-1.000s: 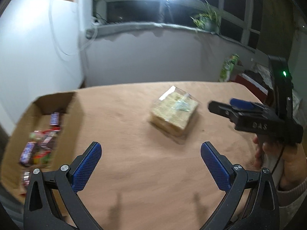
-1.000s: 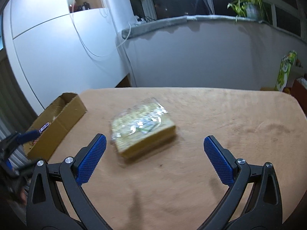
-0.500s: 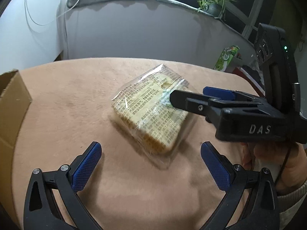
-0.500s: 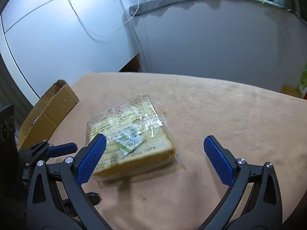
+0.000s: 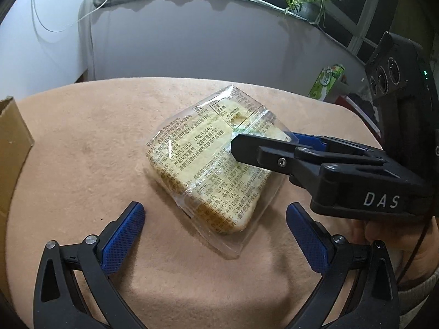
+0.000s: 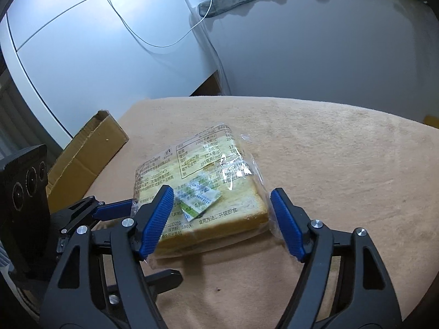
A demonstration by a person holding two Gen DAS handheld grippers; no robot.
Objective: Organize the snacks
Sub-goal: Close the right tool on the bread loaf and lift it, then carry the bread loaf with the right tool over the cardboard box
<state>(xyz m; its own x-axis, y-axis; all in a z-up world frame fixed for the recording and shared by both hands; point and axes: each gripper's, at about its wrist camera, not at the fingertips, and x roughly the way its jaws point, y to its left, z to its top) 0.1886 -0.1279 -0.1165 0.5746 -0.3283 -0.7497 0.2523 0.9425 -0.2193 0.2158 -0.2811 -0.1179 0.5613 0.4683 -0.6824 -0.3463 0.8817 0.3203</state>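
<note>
Bread packet (image 6: 197, 192) lies flat on table (image 6: 329, 164), straddled by right gripper (image 6: 222, 219); jaws just closing, pads not yet pressing. Left gripper (image 5: 214, 235) spread, just short of packet's near corner

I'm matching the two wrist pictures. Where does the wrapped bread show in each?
Left wrist view: wrapped bread lies mid-picture on the table, the right claw over its right edge.
Right wrist view: wrapped bread sits low and centre, between the right claw's closing jaws.
Shared landmark: cardboard box, left of the bread in both.
</note>
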